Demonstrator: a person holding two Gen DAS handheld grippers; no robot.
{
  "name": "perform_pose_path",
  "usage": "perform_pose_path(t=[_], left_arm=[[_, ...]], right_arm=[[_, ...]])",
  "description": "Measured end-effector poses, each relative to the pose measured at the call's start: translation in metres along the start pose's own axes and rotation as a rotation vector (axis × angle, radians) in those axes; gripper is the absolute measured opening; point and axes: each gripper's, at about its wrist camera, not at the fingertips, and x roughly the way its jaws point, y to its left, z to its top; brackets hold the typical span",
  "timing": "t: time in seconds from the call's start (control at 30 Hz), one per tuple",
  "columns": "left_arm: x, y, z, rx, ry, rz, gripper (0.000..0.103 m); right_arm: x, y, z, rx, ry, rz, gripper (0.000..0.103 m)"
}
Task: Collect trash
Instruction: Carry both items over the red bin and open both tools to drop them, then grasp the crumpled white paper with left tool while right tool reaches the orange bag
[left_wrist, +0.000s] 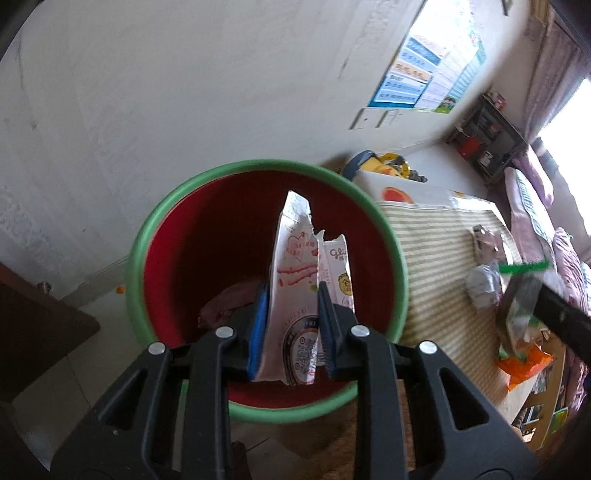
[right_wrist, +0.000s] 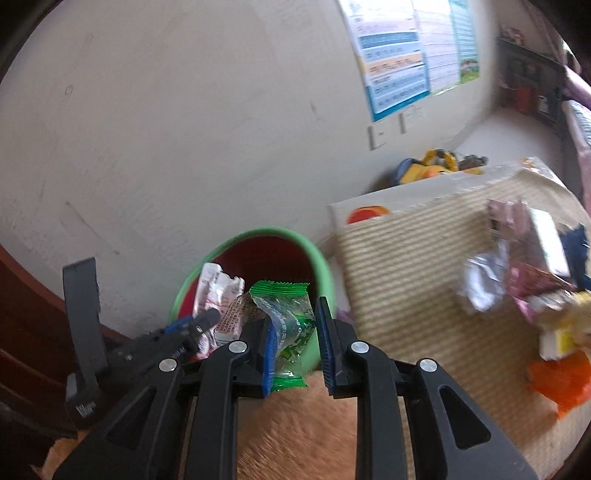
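A red bin with a green rim (left_wrist: 147, 236) stands on the floor by the wall; it also shows in the right wrist view (right_wrist: 325, 266). My left gripper (left_wrist: 293, 295) is right above the bin's mouth with its jaws parted, and white wrappers (left_wrist: 295, 266) stand between the blue pads, seemingly loose. A dark wrapper (left_wrist: 225, 302) lies in the bin. My right gripper (right_wrist: 295, 321) is open behind the bin; a green clear wrapper (right_wrist: 291, 325) rests against its left pad. The left gripper with the white wrappers (right_wrist: 214, 291) shows there over the bin.
A low table with a striped mat (right_wrist: 406, 280) stands right of the bin, with several wrappers (right_wrist: 517, 273) and an orange wrapper (right_wrist: 561, 380) on it. A white box (left_wrist: 406, 192) and yellow toys (right_wrist: 436, 166) sit behind. A brown rug lies below.
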Motion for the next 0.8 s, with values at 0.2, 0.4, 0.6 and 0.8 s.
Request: perform_pose_path(t=[0.2,0.4,0.6,0.8], left_arm=[[0.005,0.017,-0.001,-0.045,0.011,0.024,0.047],[0.002,0.024,0.001,-0.071,-0.007,0.033,0.053],[0.002,0.022,-0.001,-0.063,0.001,0.029,0.054],[0.0,0.008,-0.001,-0.031,0.0,0.023,0.054]], right_arm=[[0.025,0.022,0.015,-0.032,0.027,0.021,0.051],[0.027,0.033,0.018,-0.041,0.02,0.041,0.059],[0.007,0.01,0.011,0.004,0.0,0.001,0.065],[-0.039,-0.058,-0.01,0.103,-0.047,-0.141,0.068]])
